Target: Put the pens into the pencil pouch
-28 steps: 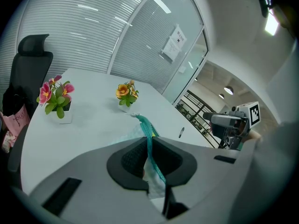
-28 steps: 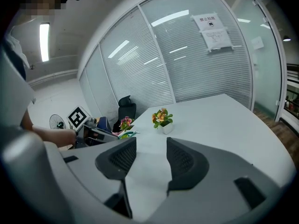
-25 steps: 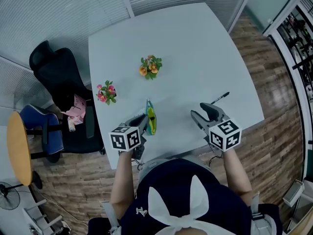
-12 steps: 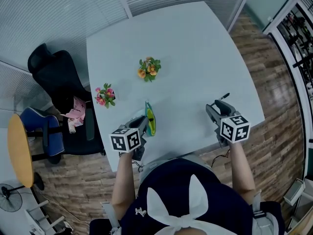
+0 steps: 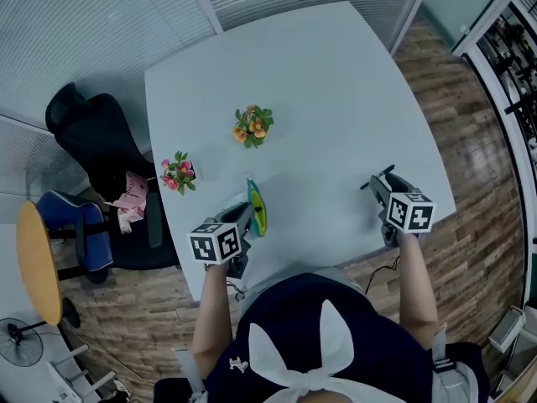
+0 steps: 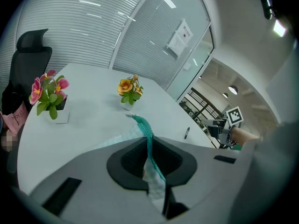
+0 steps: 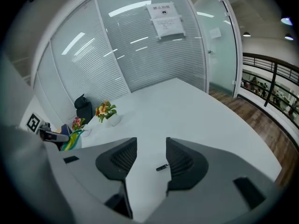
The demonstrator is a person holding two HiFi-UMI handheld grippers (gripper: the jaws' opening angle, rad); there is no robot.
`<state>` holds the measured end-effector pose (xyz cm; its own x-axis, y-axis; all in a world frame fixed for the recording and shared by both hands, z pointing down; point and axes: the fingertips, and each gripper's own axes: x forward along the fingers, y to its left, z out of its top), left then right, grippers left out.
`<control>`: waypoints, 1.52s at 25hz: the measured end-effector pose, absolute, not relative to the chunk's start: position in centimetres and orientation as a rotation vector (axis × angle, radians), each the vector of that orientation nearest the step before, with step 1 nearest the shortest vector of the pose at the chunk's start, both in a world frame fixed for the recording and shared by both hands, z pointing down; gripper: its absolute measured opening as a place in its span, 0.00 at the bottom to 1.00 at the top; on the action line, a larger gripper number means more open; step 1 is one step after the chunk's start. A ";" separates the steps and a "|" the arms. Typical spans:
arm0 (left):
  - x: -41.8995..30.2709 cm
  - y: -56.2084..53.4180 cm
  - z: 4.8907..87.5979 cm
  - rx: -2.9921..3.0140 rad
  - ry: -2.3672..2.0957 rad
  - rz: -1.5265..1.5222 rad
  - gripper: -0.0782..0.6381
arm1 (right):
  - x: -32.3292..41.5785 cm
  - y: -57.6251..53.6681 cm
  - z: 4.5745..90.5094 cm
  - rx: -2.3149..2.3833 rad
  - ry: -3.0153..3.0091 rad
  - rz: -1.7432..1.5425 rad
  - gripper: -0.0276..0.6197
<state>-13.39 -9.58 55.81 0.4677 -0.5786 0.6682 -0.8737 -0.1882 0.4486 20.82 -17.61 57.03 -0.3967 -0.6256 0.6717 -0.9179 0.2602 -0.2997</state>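
The pencil pouch (image 5: 257, 206), pale with a teal zipper (image 6: 140, 124) and a yellow-green side, stands on its edge on the white table (image 5: 319, 82). My left gripper (image 5: 249, 211) is shut on its near end, and the fabric is pinched between the jaws (image 6: 149, 146). A black pen (image 6: 186, 133) lies at the right near the table's edge. My right gripper (image 5: 377, 181) hangs open just over it. One end of the pen (image 7: 162, 167) shows between the jaws; the rest is hidden behind the right finger (image 7: 184, 161).
An orange flower pot (image 5: 252, 125) and a pink flower pot (image 5: 179, 172) stand on the left half of the table. A black office chair (image 5: 92, 141) is beside the table's left edge. The right table edge (image 5: 436, 187) is close to my right gripper.
My right gripper has swung to the right and down, from the table's middle front to over the pen. The left gripper and pouch have stayed put.
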 end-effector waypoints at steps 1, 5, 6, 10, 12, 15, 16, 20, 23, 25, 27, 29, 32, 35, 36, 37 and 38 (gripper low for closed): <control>-13.4 -9.7 55.9 1.881 -1.219 0.448 0.17 | 21.4 -17.9 57.5 1.418 -2.098 0.960 0.35; -13.7 -10.2 56.2 1.863 -1.229 0.447 0.17 | 23.4 -19.1 59.2 1.474 -2.029 1.013 0.35; -13.7 -10.3 56.3 1.859 -1.231 0.446 0.17 | 23.8 -19.4 59.7 1.484 -2.011 1.024 0.35; -13.8 -10.7 56.6 1.843 -1.235 0.444 0.17 | 25.5 -20.2 61.6 1.540 -1.924 1.110 0.35; -13.8 -10.8 56.7 1.834 -1.236 0.445 0.17 | 26.4 -20.5 62.4 1.586 -1.872 1.175 0.35; -13.9 -11.1 57.1 1.822 -1.239 0.448 0.17 | 27.8 -21.1 63.7 1.660 -1.793 1.256 0.34; -13.9 -11.2 57.2 1.819 -1.239 0.448 0.17 | 28.3 -21.2 64.1 1.682 -1.766 1.274 0.34; -13.8 -11.5 57.5 1.810 -1.236 0.452 0.17 | 29.6 -21.6 65.5 1.729 -1.678 1.327 0.33; -13.7 -11.6 57.8 1.805 -1.235 0.469 0.17 | 30.0 -21.9 66.7 1.750 -1.624 1.372 0.33; -13.6 -11.7 57.9 1.807 -1.234 0.489 0.17 | 30.3 -22.0 67.2 1.776 -1.581 1.416 0.32; -13.4 -11.6 58.1 1.806 -1.232 0.503 0.17 | 30.5 -22.0 67.8 1.804 -1.539 1.477 0.32; -13.4 -11.7 58.2 1.802 -1.232 0.504 0.17 | 30.5 -21.9 68.3 1.826 -1.505 1.541 0.32; -13.5 -11.8 58.4 1.798 -1.235 0.498 0.17 | 30.5 -21.8 68.8 1.863 -1.467 1.582 0.30; -13.7 -11.9 58.4 1.793 -1.239 0.492 0.17 | 30.6 -22.0 68.9 1.887 -1.433 1.555 0.29; -13.6 -11.9 58.4 1.793 -1.239 0.491 0.17 | 30.6 -22.1 68.9 1.889 -1.420 1.529 0.28; -13.6 -11.9 58.4 1.793 -1.238 0.490 0.17 | 30.6 -22.1 69.0 1.886 -1.407 1.494 0.27; -13.5 -11.9 58.4 1.793 -1.238 0.490 0.17 | 30.6 -22.1 69.0 1.878 -1.397 1.453 0.25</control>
